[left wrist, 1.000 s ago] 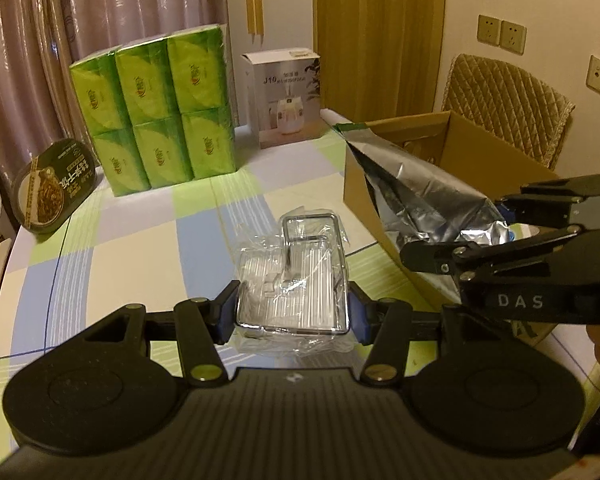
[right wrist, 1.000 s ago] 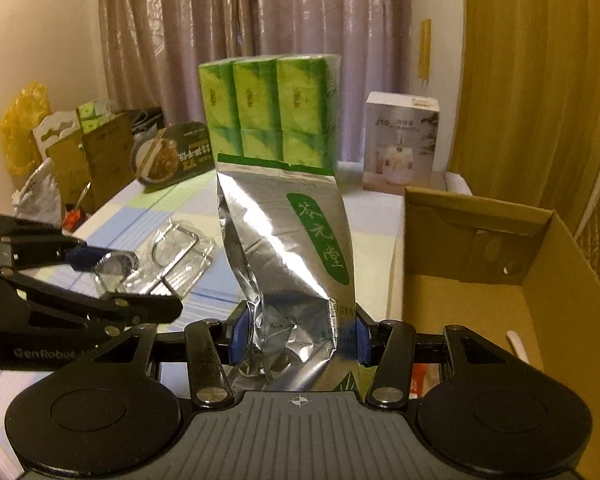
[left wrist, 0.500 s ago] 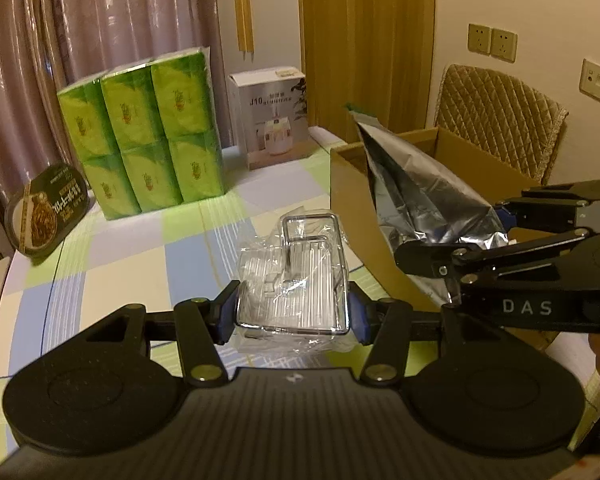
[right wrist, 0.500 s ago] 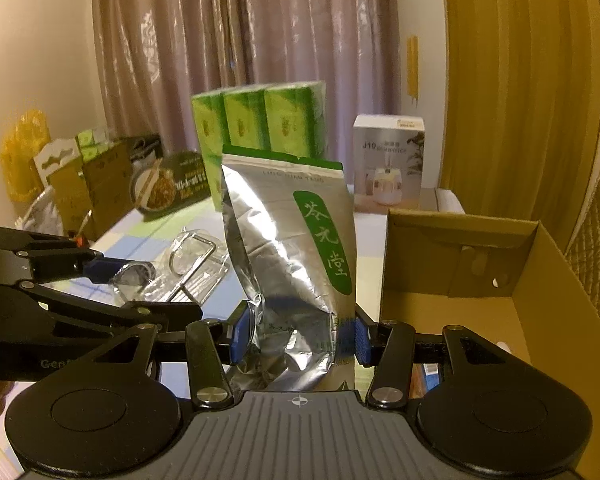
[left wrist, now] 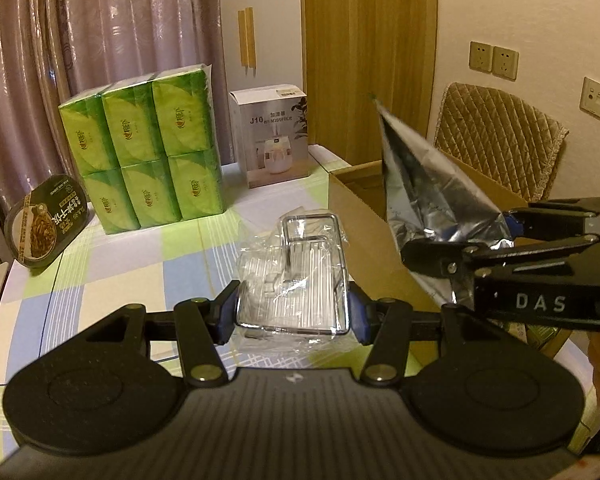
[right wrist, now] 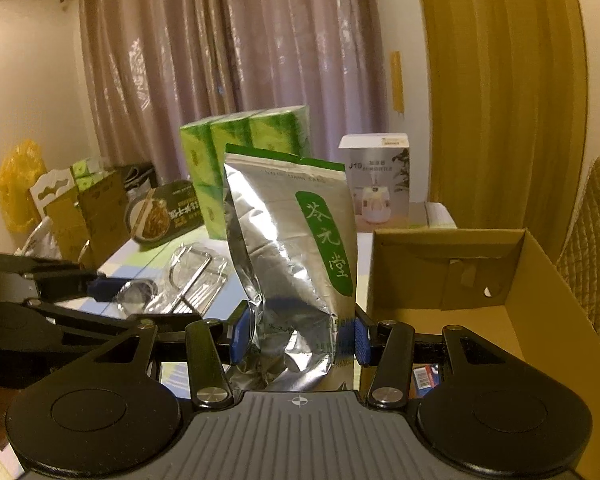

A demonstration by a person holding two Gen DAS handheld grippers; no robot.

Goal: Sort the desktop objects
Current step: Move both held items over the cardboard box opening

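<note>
My left gripper [left wrist: 292, 314] is shut on a chrome wire rack wrapped in clear plastic [left wrist: 300, 276], held just above the checked tablecloth. The same wire rack [right wrist: 192, 280] shows at the left of the right wrist view between the left gripper's blue pads. My right gripper [right wrist: 296, 338] is shut on the lower part of a silver foil tea pouch [right wrist: 288, 248] with a green label, held upright and lifted beside the open cardboard box [right wrist: 540, 264]. In the left wrist view the tea pouch [left wrist: 432, 188] hangs before the box's near wall [left wrist: 364, 216], pinched by the right gripper [left wrist: 504, 232].
At the back of the table stand a pack of green tissue bundles [left wrist: 148, 148], a white humidifier box [left wrist: 272, 136] and a dark instant-noodle bowl [left wrist: 46, 220]. A quilted chair [left wrist: 496, 136] sits behind the cardboard box. Small cartons and a yellow bag [right wrist: 18, 188] lie off the table's left.
The right gripper has lifted the tea pouch higher, so its top now stands above the box's rim. The left gripper has tilted upward slightly with the rack still in its grip.
</note>
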